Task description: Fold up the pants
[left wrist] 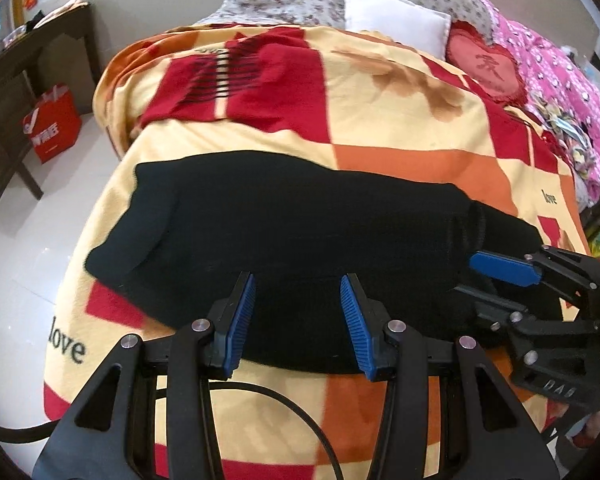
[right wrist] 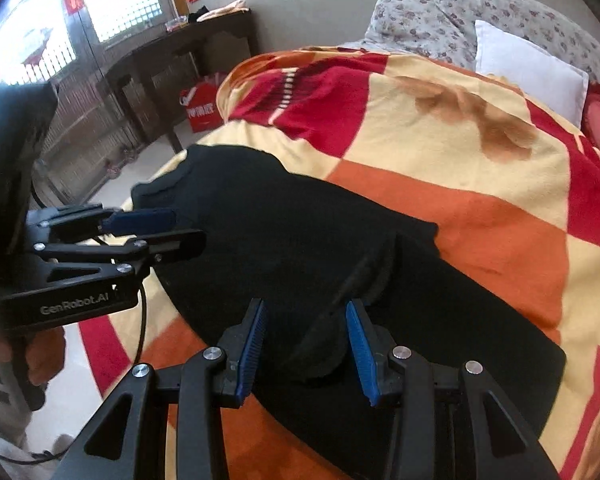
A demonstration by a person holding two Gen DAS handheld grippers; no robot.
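Left hand-held gripper (left wrist: 298,322): jaws apart, nothing between the pads, hovering over the near edge of the black pants (left wrist: 300,224). Right hand-held gripper (right wrist: 306,346): jaws also apart, empty, over the right part of the same garment, where a rounded bunch of fabric sits just ahead of the pads

Pants lie across the near part of the bed, on the checked blanket (left wrist: 380,120), long axis left to right. They look like one long narrow strip, so my read is legs already laid one on the other; lengthwise halving still left. Left end looks like two stepped layers, edges not aligned, might need squaring

Containers: red shopping bag (left wrist: 52,124) on the floor far left beside the dark side table (left wrist: 28,64); contents not visible. White pillow (left wrist: 392,16) far side of bed
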